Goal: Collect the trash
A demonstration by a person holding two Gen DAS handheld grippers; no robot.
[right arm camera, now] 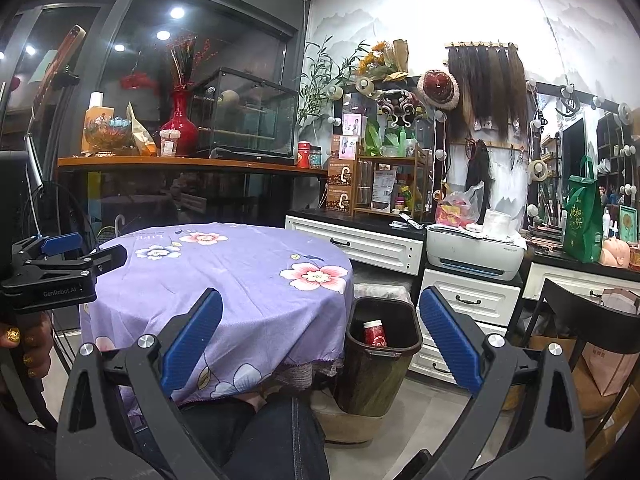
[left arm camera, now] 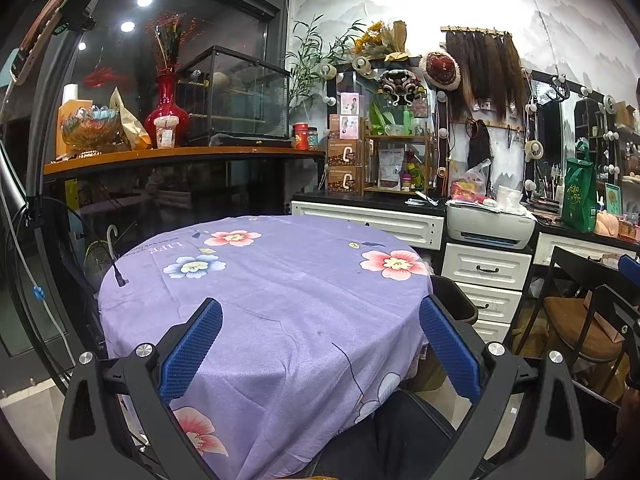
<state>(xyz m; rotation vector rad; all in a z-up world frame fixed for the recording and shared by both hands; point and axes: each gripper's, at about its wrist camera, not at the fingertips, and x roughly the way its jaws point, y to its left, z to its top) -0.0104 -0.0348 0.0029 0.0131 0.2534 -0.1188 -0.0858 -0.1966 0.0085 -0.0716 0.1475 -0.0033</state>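
Left gripper (left arm camera: 320, 344) and right gripper (right arm camera: 320, 336), both spread wide and empty, above the table (right arm camera: 240, 280); a red cup (right arm camera: 374, 334) lies inside the bin (right arm camera: 380, 360) beside it.

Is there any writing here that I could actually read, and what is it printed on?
"GenRobot.AI": on the black body of the left gripper, seen from the right wrist view.
"LIFE": printed upside down on the purple tablecloth, with a smaller line beside it too small to read.
A large "C": on each of the brown boxes.
Green bag: gold characters, too blurred to read.
Printer, jars and packets: labels too small.
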